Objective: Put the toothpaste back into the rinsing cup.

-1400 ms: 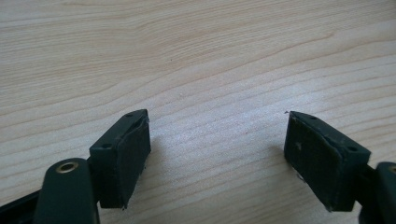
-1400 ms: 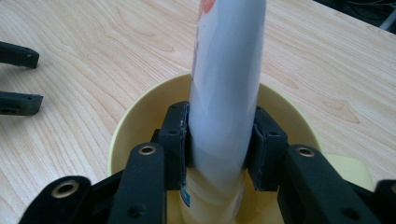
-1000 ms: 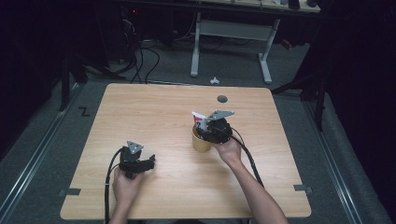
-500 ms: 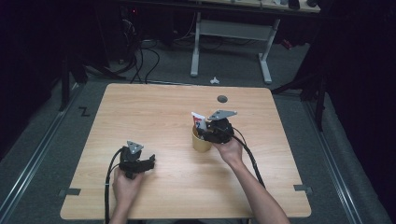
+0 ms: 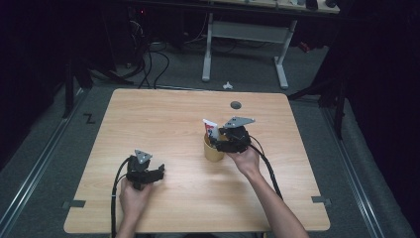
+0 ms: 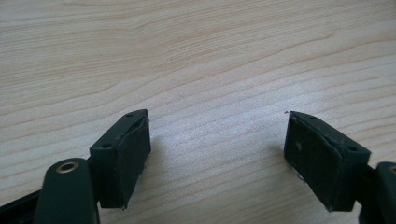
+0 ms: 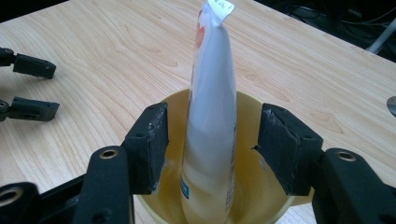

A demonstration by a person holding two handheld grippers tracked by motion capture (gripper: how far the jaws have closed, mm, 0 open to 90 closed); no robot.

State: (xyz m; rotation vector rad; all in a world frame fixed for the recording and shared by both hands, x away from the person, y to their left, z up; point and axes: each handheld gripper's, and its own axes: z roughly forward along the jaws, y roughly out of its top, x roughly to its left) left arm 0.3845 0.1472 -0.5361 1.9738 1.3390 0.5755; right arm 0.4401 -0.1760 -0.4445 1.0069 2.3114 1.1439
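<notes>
Wooden table (image 5: pixel 163 119), one yellow cup (image 5: pixel 213 151), one tube (image 7: pixel 212 116) between just-opened right jaws, left jaws wide, empty.

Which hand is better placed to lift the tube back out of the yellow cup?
Right. The right gripper has just opened with the tube between its jaws, over the yellow cup; the left gripper rests apart.

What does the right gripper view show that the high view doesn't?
Right gripper view: clear gaps between the right tool's pads and the white plastic tube; its jaws have just been opening, tube between them. High view: the whole light wooden table and grey floor. Both: the tube standing in the round yellow cup, plus the left tool.
</notes>
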